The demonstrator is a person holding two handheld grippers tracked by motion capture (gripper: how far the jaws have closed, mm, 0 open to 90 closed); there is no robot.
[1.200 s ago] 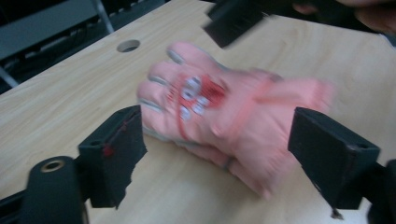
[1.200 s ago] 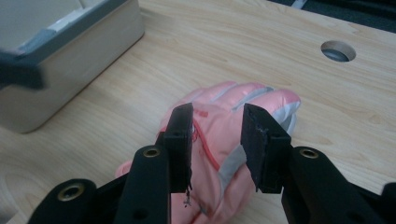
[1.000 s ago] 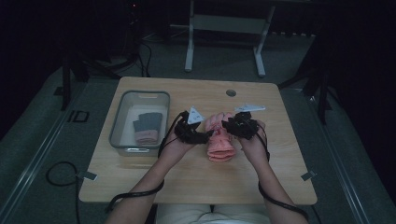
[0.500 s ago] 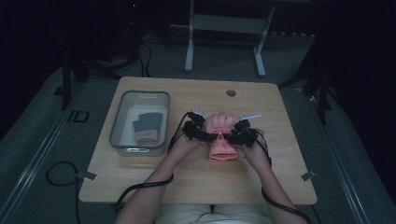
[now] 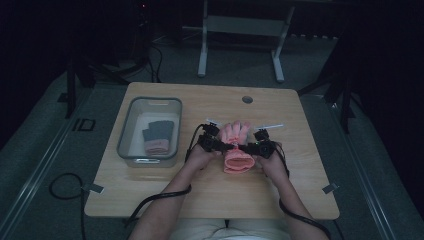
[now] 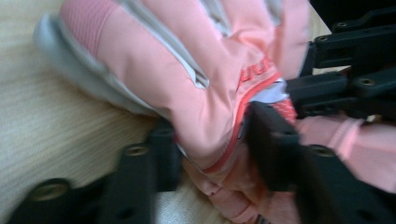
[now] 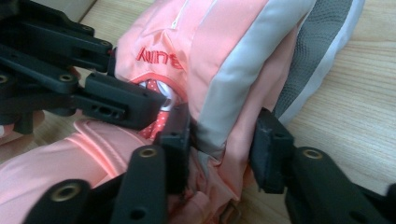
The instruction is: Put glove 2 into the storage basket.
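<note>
Pink glove [image 5: 237, 146] lies on the counter [image 5: 310, 190] directly between our two tools, its long axis running away from us: fingers on the far side, cuff on our side. Our left tool [image 5: 214, 143] comes at it from the left and our right tool [image 5: 258, 148] from the right, so both are equally near and face each other across the wrist band. In the left gripper view the left tool [image 6: 210, 140] has just been closing, and its jaws pinch a fold of the pink fabric [image 6: 187, 79] between them. In the right gripper view the right tool [image 7: 219, 140] has also been closing, and its jaws clamp the grey-striped edge [image 7: 243, 70]. Beyond the left tool, further left, sits a bin [image 5: 125, 145] holding a dark glove [image 5: 158, 135]. We judge any lift must go straight up with both tools together.
</note>
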